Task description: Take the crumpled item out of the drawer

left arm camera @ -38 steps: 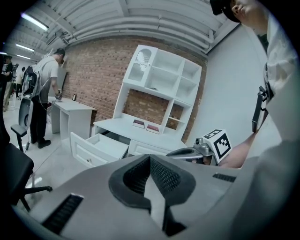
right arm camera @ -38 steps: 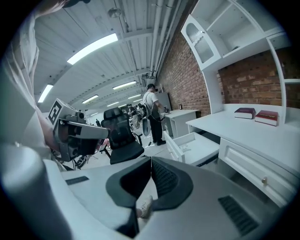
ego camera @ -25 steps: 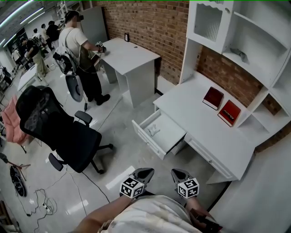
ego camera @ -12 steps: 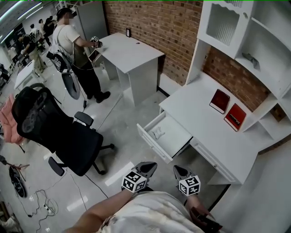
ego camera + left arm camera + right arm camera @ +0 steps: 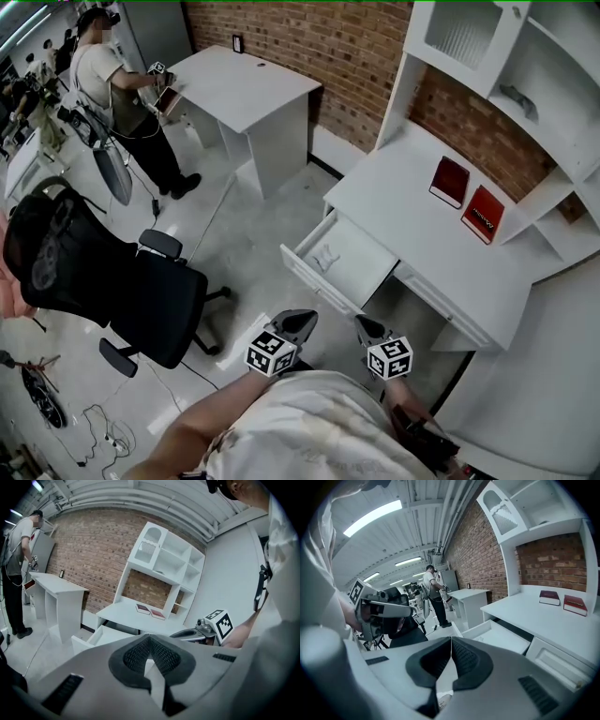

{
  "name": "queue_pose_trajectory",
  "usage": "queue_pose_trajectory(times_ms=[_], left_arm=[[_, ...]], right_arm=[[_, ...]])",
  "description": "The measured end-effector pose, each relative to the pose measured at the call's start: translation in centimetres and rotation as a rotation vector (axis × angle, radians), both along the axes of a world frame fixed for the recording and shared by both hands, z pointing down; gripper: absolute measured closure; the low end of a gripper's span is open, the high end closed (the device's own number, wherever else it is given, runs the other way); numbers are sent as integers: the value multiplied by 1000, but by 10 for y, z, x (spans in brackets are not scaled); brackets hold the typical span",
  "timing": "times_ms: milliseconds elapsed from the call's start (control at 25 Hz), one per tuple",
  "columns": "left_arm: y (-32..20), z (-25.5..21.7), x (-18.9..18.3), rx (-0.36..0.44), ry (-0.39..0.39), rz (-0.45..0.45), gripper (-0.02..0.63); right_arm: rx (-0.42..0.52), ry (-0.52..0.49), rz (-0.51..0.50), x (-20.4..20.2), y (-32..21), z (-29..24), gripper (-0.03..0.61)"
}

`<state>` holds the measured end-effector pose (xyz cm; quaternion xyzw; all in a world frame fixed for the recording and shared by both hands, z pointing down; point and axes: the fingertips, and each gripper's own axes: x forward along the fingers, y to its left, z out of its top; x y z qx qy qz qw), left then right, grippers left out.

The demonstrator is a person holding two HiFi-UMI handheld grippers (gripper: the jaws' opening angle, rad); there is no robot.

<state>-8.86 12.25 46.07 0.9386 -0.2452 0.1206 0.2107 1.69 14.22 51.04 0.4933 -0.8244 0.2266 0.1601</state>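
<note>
Brick-backed worktop [image 5: 427,239] drawer [image 5: 361,269] has been neared, crumpled item [image 5: 324,258] untouched inside it, left hand-held gripper [image 5: 302,322] and right hand-held gripper [image 5: 365,327] kept shut, empty, short of it.

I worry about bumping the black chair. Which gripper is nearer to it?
Left. The left gripper is to the right of the chair, apart from it; the right gripper is farther right, beyond the left one.

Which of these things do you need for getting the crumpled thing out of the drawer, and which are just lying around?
Needed: open drawer, crumpled item inside it, left gripper, right gripper.
Just lying about: dark red book, brighter red book, black office chair, far white table.
</note>
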Motion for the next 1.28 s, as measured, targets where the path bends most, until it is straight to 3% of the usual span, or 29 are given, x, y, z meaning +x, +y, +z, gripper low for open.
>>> queue_pose_trajectory(times_ms=[320,680,1280], left_arm=[[-44,-4,-43,25,5,64,594],[-60,-5,-64,29,29,119,594],[-92,3,-110,3,42,-10,594]], right_arm=[[21,5,105,-30,-38,-2,554],[26,24,170,-46,-54,-8,554],[-5,34,94,-76,-92,3,554]])
